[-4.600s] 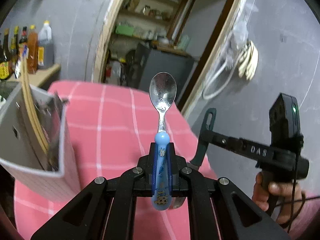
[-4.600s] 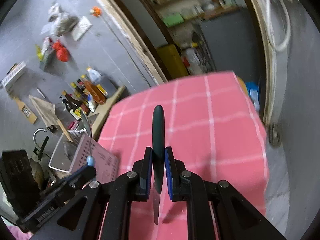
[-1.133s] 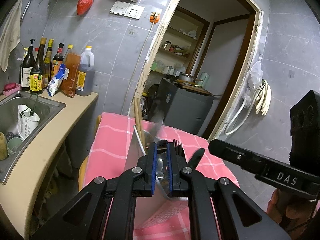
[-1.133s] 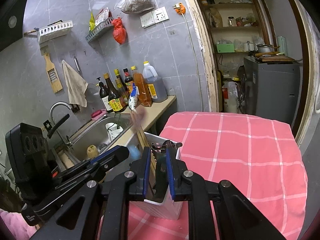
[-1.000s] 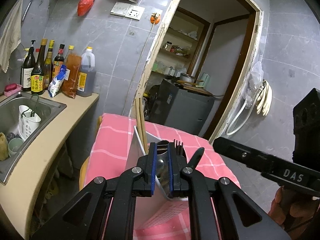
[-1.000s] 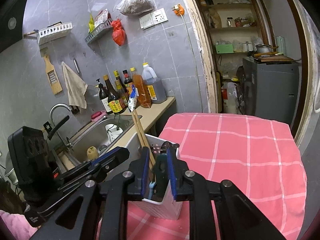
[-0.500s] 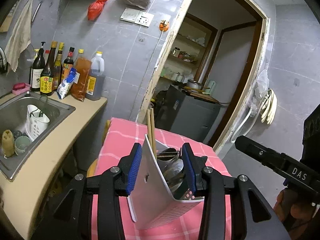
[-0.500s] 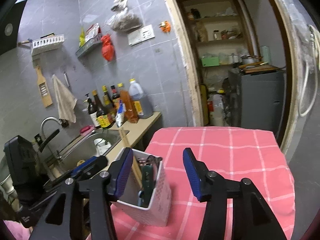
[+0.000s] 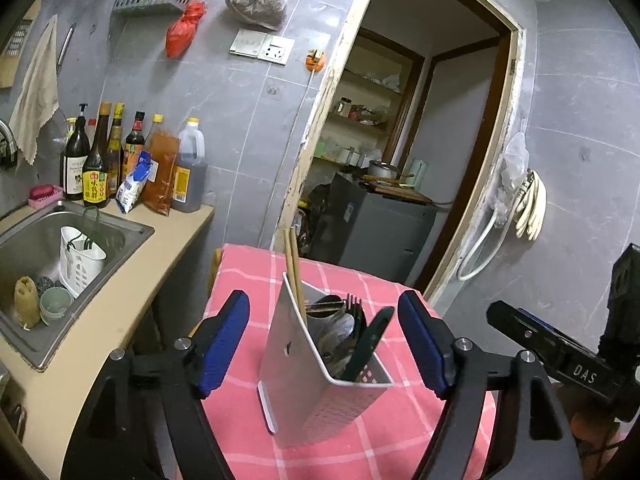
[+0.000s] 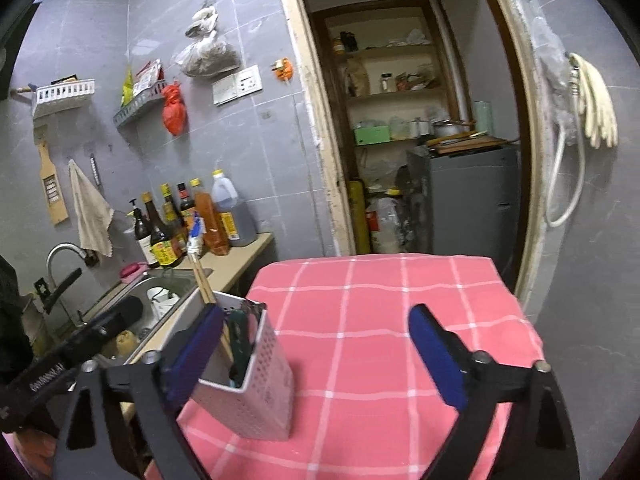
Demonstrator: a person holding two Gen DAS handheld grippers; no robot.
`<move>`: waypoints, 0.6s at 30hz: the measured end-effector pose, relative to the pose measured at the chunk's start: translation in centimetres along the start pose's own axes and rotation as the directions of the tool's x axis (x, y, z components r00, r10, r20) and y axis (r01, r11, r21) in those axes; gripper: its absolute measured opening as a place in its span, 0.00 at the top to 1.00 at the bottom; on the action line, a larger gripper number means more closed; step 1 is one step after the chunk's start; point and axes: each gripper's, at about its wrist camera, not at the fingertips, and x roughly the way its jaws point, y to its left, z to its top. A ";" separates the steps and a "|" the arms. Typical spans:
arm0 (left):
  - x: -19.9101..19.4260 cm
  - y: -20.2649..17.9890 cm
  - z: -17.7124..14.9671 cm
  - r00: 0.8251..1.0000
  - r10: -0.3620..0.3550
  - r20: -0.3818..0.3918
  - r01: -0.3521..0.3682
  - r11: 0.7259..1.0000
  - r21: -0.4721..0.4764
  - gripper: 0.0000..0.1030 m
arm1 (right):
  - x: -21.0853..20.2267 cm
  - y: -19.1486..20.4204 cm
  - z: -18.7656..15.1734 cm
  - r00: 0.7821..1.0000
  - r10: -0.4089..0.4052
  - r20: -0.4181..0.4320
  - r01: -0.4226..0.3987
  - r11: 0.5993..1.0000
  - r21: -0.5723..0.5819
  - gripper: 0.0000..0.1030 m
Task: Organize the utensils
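A pink cloth with white checks [image 9: 256, 280] is covering the table, which is standing beside a beige counter with a steel sink [image 9: 38, 240] under grey tiled walls; dark sauce bottles [image 9: 100, 160] are lining the counter at ten o'clock. A white perforated plastic utensil holder [image 9: 316, 376] is standing upright on the cloth, carrying wooden chopsticks [image 9: 294, 268], a metal fork [image 9: 352, 304], metal spoons [image 9: 340, 330] and a dark green handled knife [image 9: 370, 340]. The left gripper [image 9: 324, 340] is spreading its jaws wide, the holder sitting between them untouched. The right gripper [image 10: 316, 352] is also opening, gripping nothing, the holder at its nine o'clock.
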 end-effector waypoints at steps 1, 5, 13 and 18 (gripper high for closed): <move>-0.1 -0.1 -0.1 1.000 -0.001 -0.004 0.001 1.000 0.004 0.30 | -0.4 -0.1 -0.1 1.000 -0.009 0.004 0.009 1.000 0.000 0.05; -1.1 -1.4 -0.8 1.000 -0.002 -0.020 0.003 1.000 0.027 0.30 | -2.3 -0.8 -0.8 0.999 -0.047 0.022 0.048 0.999 -0.011 0.00; -4.8 -4.5 -3.2 1.000 0.024 -0.014 -0.023 0.999 0.044 0.29 | -6.9 -2.1 -2.6 0.997 -0.071 0.024 0.072 0.997 -0.039 0.00; -7.9 -6.5 -5.2 0.999 0.047 -0.018 -0.046 0.998 0.032 0.29 | -10.6 -2.7 -4.2 0.997 -0.080 0.010 0.080 0.996 -0.041 0.00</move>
